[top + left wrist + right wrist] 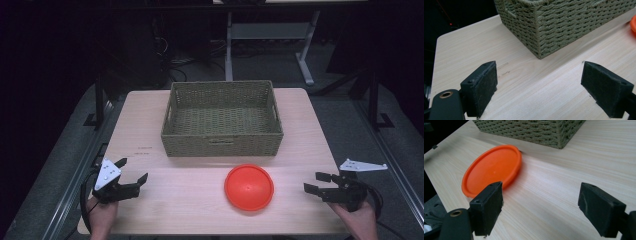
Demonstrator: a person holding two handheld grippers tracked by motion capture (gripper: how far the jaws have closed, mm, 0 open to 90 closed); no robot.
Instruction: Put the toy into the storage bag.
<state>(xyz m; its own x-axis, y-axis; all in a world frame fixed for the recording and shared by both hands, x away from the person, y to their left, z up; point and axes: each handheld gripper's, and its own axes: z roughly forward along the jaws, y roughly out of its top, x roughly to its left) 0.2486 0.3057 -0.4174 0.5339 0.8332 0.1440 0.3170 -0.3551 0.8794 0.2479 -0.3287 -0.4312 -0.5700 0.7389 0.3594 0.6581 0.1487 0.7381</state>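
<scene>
- The right gripper (316, 182) sits at the table's near right edge, its jaws spread wide with nothing between them and touching nothing; in the right gripper view only bare tabletop lies between its pads (489, 207).
- The left gripper (134, 170) is at the near left edge of the table (190, 210), also spread wide and empty; the left gripper view shows bare wood between its two pads (482, 87).
- The orange disc (249, 187) lies flat on the table, at about 9 o'clock from the right gripper and near it but apart; from the left gripper it lies at about 3 o'clock, well apart.
- In the right gripper view the disc (492, 170) sits at about 11 o'clock, just beyond the left-hand pad.
- The woven basket (222, 142) stands at 12 o'clock from the disc, just behind it, not touching.
</scene>
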